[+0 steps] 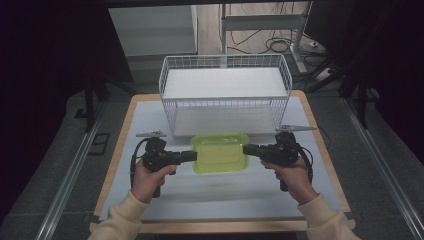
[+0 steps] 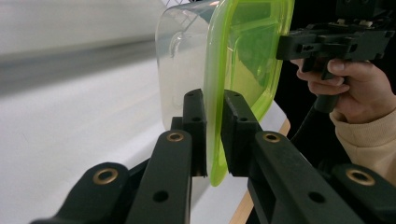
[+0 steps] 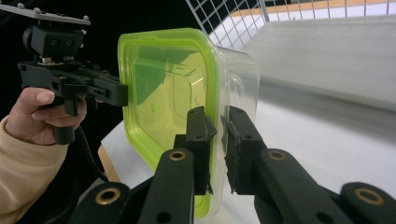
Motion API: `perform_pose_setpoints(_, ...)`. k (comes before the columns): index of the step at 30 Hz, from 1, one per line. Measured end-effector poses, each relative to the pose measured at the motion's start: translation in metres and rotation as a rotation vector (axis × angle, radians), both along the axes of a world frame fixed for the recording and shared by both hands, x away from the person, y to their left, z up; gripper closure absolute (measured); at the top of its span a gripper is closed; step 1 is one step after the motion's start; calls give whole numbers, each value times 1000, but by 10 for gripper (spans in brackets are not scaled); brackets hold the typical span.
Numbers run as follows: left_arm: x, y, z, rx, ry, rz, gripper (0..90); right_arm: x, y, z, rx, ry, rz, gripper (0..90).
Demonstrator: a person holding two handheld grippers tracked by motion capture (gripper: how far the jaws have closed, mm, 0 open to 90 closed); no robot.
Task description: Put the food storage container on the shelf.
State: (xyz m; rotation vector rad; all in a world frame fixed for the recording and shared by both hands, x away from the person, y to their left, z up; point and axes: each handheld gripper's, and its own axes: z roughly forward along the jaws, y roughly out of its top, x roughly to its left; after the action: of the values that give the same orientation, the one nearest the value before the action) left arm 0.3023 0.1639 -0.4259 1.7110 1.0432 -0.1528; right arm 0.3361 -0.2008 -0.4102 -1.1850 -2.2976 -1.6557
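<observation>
The desk [image 1: 125, 165] has a pale grey-white top with a wooden edge all around. The room around it is dark. Behind the desk the floor is grey, and there are metal legs and loose cables [image 1: 280, 45] on it.

At the back of the desk stands a white wire basket [image 1: 225, 64]. It has a flat white shelf inside, and nothing lies on that shelf.

In front of the basket, near the middle of the desk, is a clear plastic box with a bright green lid [image 1: 221, 152]. The lid is on. I cannot see anything inside the box.

The left claw [image 1: 192, 156] pinches the left rim of the lid, and the right claw [image 1: 248, 149] pinches the right rim. In the left gripper view, the green lid edge [image 2: 214, 140] sits tight between the two black jaws. In the right gripper view, the lid edge [image 3: 215, 130] sits between that claw's jaws too. Both claws are nearly closed, with just the thin rim in between. A person's hands in cream sleeves hold the grippers.
</observation>
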Motion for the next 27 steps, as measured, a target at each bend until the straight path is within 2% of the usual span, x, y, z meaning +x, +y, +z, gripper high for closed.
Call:
perform_pose_setpoints(12,7,0,18,0,-28,-5,809,4,1,25,-9,-49,-1,808)
perform_pose_setpoints(21,17,0,28,16,-33,-4,809,11,2,32,-8,-52,-7,808)
perform_pose_setpoints(27,22,1,32,6,-36,0,808,14,4,39,-14,-68,-8,808)
